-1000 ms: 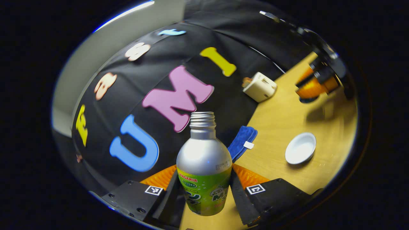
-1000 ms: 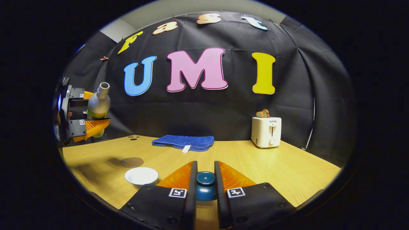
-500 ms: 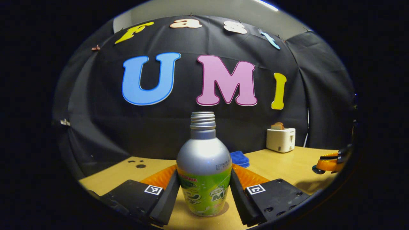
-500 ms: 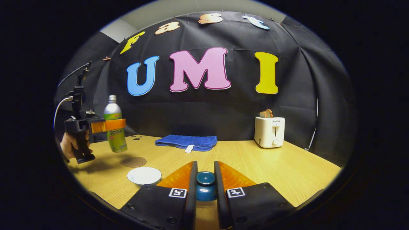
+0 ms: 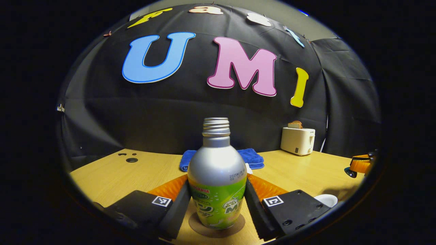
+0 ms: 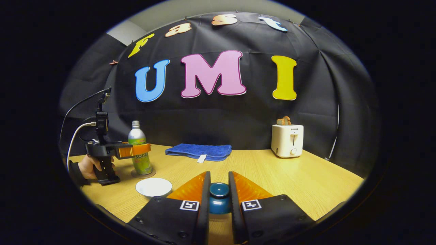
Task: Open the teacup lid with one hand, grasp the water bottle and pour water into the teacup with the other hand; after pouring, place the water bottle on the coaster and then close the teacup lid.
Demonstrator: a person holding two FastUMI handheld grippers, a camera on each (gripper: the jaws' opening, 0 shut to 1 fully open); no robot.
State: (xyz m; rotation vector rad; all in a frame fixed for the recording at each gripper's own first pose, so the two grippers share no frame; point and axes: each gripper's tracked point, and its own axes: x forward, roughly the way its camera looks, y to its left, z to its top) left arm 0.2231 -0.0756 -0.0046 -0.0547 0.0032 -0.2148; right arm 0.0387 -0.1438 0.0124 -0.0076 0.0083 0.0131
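Bottle [image 5: 217, 177] brought down upright from mid-air onto coaster [image 5: 235, 228] near table's [image 6: 272, 173] left edge, left gripper [image 5: 217, 200] clamped on it; lid [image 6: 219, 196] pinched in right gripper [image 6: 219, 195]; next: release, then cover cup [image 6: 153, 186].

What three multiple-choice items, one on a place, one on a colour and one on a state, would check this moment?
1. Where does the bottle stand?
A. on the coaster
B. on the towel
C. in the cup

2. What colour is the towel?
A. red
B. blue
C. white

3. What does the right claw hold?
A. nothing
B. the toaster
C. the lid

Answers:
1 A, the brown disc lies under the bottle's base.
2 B, it lies blue by the back wall.
3 C, both fingers press on the lid's knob.
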